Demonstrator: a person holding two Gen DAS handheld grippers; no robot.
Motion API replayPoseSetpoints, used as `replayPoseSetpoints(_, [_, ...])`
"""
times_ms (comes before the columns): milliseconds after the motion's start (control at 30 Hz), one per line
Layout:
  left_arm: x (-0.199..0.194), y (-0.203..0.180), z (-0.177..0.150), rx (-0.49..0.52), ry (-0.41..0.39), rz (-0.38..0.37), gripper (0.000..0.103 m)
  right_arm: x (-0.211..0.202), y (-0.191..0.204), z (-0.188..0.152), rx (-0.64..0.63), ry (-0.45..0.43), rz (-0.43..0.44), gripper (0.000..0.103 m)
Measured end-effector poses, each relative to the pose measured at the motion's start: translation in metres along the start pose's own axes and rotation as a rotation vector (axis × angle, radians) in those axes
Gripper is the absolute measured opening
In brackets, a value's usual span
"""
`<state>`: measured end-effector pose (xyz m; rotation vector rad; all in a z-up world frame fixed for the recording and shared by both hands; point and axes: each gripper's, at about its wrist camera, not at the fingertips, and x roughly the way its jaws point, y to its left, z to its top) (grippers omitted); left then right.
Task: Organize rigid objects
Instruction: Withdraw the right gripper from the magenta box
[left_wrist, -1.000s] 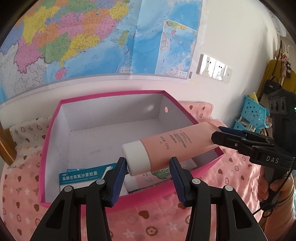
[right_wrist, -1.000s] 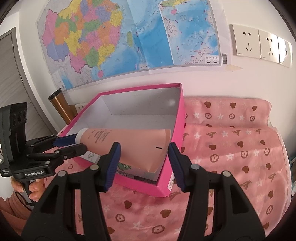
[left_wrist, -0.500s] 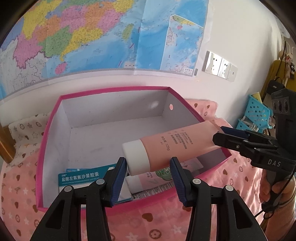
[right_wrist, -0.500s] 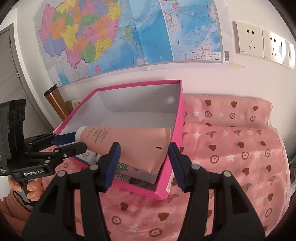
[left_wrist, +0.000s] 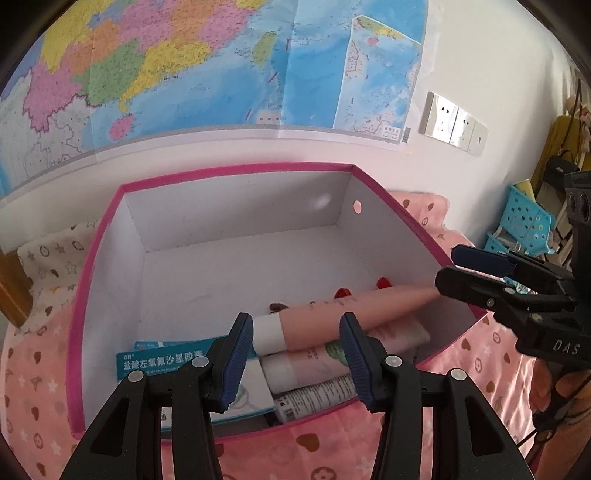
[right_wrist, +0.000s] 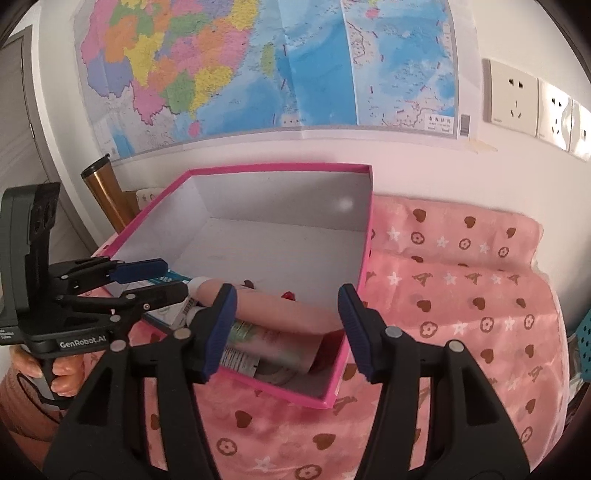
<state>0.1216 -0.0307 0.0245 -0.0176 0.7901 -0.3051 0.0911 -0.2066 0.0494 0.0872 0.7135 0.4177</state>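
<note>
A pink tube with a white cap (left_wrist: 332, 317) lies inside the pink-rimmed white box (left_wrist: 236, 221), on top of other tubes (left_wrist: 317, 365) and a blue medicine carton (left_wrist: 162, 360) at the near side. It also shows in the right wrist view (right_wrist: 280, 306). My left gripper (left_wrist: 295, 354) is open just above the box's near wall, with the tube's cap end between its fingers but not gripped. My right gripper (right_wrist: 284, 325) is open over the box's corner, its jaws wide apart and empty.
The box sits on a pink patterned cloth (right_wrist: 461, 295) against a wall with a map (right_wrist: 258, 66) and sockets (right_wrist: 517, 99). A gold-brown flask (right_wrist: 107, 195) stands at the left. A blue basket (left_wrist: 524, 221) is at the right.
Both grippers held the pink tube above the box. The tube now lies inside the box, and both grippers have opened and let it go.
</note>
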Motion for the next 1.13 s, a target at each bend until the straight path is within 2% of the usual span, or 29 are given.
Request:
replayPoseSetpoints(67, [-0.003,0.000,-0.001,-0.001,-0.005,0.003,0.054,-0.001,0.002,0.000,-0.002,-0.004,0.003,0.060])
replayPoseSetpoints(167, [-0.012,0.000,-0.007,0.001,-0.024,0.016,0.067,-0.008,0.006,-0.004,-0.001,-0.016,0.018,0.060])
replayPoseSetpoints(233, [-0.020,-0.001,-0.013,0.000,-0.045,0.017,0.079,-0.015,0.010,-0.008,-0.002,-0.029,0.028,0.063])
replayPoseSetpoints(367, [-0.044,-0.003,-0.027,0.003,-0.103,0.027,0.091,-0.034,0.026,-0.026,-0.021,-0.075,0.036,0.074])
replayPoseSetpoints(433, [-0.054,-0.004,-0.035,0.005,-0.123,0.050,0.103,-0.041,0.034,-0.034,-0.031,-0.095,0.025,0.085])
replayPoseSetpoints(500, [-0.064,-0.003,-0.045,-0.005,-0.150,0.069,0.103,-0.045,0.044,-0.047,-0.041,-0.112,0.007,0.097])
replayPoseSetpoints(533, [-0.066,-0.003,-0.049,-0.007,-0.146,0.079,0.103,-0.045,0.048,-0.052,-0.046,-0.116,0.002,0.098])
replayPoseSetpoints(733, [-0.071,0.006,-0.076,-0.063,-0.107,0.140,0.103,-0.035,0.067,-0.081,-0.047,-0.078,-0.024,0.099])
replayPoseSetpoints(867, [-0.073,0.012,-0.087,-0.095,-0.089,0.148,0.103,-0.032,0.071,-0.091,-0.029,-0.058,-0.017,0.099])
replayPoseSetpoints(1000, [-0.076,0.013,-0.095,-0.091,-0.086,0.142,0.103,-0.032,0.077,-0.096,-0.025,-0.056,-0.016,0.099])
replayPoseSetpoints(1133, [-0.075,0.009,-0.102,-0.076,-0.079,0.167,0.103,-0.033,0.082,-0.099,-0.022,-0.052,-0.013,0.099])
